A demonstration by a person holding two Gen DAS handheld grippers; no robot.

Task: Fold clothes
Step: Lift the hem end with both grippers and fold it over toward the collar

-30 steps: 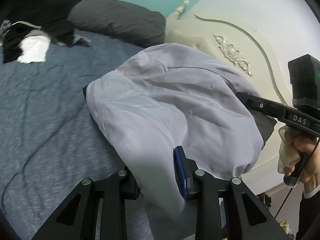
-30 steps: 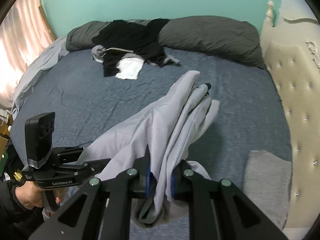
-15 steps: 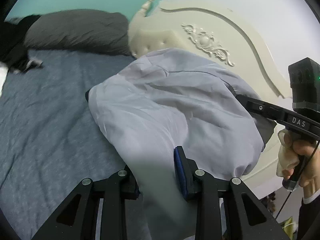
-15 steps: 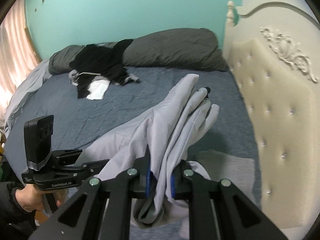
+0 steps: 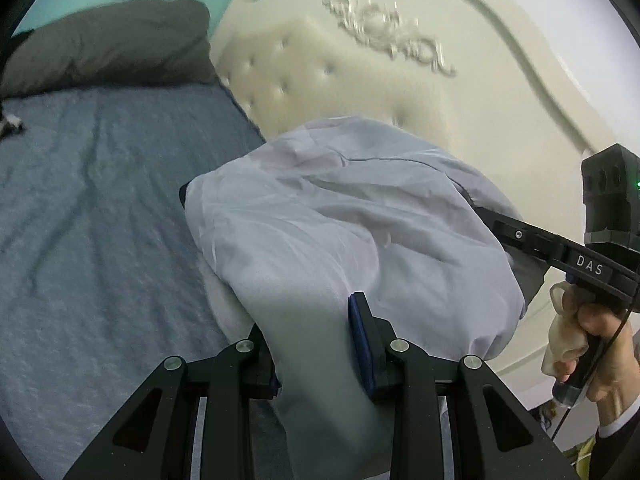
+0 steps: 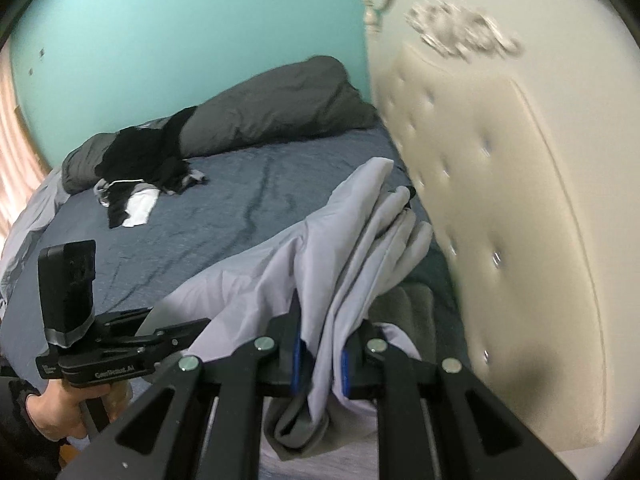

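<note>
Both tools are gripping the folded pale grey garment, left tool and right tool, carrying it sideways toward the cream headboard, above the bed, likely to stack it.

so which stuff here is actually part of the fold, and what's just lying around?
In the job:
- light grey garment, gripped at two spots
- left tongs
- right tongs

Lying about:
- dark clothes pile
- grey pillow
- cream headboard
- blue bedsheet

Headboard blocks right; bedsheet (left) lies open.
</note>
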